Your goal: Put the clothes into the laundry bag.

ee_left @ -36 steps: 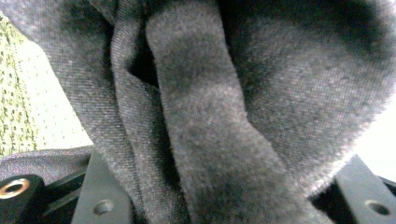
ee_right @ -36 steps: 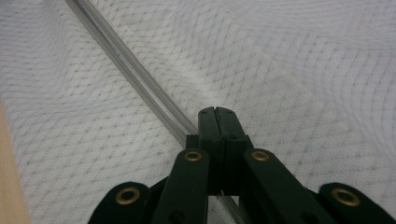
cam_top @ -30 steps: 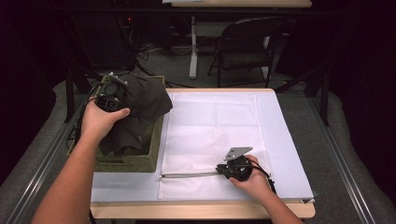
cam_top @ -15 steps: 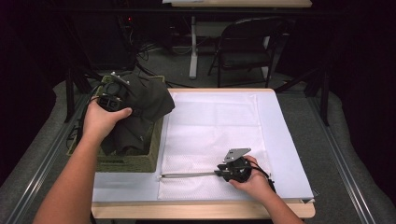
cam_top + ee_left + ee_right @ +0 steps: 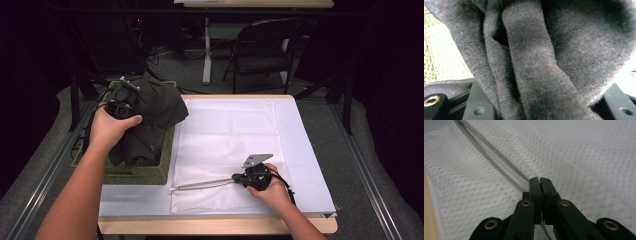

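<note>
Since the earlier frame almost nothing has changed place: both hands stay where they were, and only the right gripper (image 5: 539, 179) has just been closing its jaws, which now stand together at the end of the zipper (image 5: 496, 161) of the white mesh bag (image 5: 235, 130), probably pinching the small pull, though this is too small to see. The left gripper (image 5: 120, 100) is clamped on the dark garment (image 5: 531, 62), a thick fold of cloth between its jaws, above the woven basket (image 5: 145, 175) at the left side of the table (image 5: 310, 150).

To do this step well, the right gripper should draw the pull straight along the zipper line, slowly, so the thin mesh does not bunch up, while the left keeps the garment lifted.

The garment looks soft and fuzzy, dark grey, and hangs in heavy folds. The bag lies flat on the table, its zipper near the front edge.
</note>
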Demonstrator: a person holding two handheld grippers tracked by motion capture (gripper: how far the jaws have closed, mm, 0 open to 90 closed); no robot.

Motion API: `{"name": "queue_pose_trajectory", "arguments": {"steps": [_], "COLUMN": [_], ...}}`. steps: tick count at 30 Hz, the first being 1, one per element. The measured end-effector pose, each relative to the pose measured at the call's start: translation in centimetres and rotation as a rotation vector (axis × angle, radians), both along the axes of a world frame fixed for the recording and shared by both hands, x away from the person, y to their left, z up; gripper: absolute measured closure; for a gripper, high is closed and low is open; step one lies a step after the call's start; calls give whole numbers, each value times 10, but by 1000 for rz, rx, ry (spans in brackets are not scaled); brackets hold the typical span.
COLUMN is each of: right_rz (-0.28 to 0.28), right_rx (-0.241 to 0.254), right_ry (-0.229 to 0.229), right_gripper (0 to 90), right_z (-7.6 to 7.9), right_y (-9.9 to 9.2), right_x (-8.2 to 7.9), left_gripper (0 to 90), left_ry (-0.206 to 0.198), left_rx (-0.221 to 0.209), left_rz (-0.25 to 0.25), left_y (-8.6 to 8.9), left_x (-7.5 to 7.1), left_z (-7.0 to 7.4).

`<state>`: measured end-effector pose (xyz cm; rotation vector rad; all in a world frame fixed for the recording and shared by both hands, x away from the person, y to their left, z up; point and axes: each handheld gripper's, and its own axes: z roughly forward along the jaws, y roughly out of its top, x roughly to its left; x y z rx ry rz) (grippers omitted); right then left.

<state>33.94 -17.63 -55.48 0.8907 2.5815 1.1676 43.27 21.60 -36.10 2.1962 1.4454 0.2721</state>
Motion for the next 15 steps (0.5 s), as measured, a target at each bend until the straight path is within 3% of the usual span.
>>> {"name": "queue_pose_trajectory", "arguments": {"steps": [3, 7, 10, 15], "right_rz": [-12, -18, -21, -16], "right_rx": [-14, -77, -86, -77], "right_ry": [-26, -73, -91, -74], "right_gripper": [886, 863, 757, 749], "right_z": [0, -6, -6, -6], "right_y": [0, 5, 4, 2], "right_x": [2, 3, 2, 2], "left_gripper": [459, 458, 459, 459], "left_ry": [-3, -2, 0, 3], "left_rx": [-3, -4, -4, -4], "left_rz": [1, -5, -5, -14], "left_y": [0, -1, -2, -4], "left_x": [0, -1, -2, -2], "left_z": [0, 0, 1, 1]}}
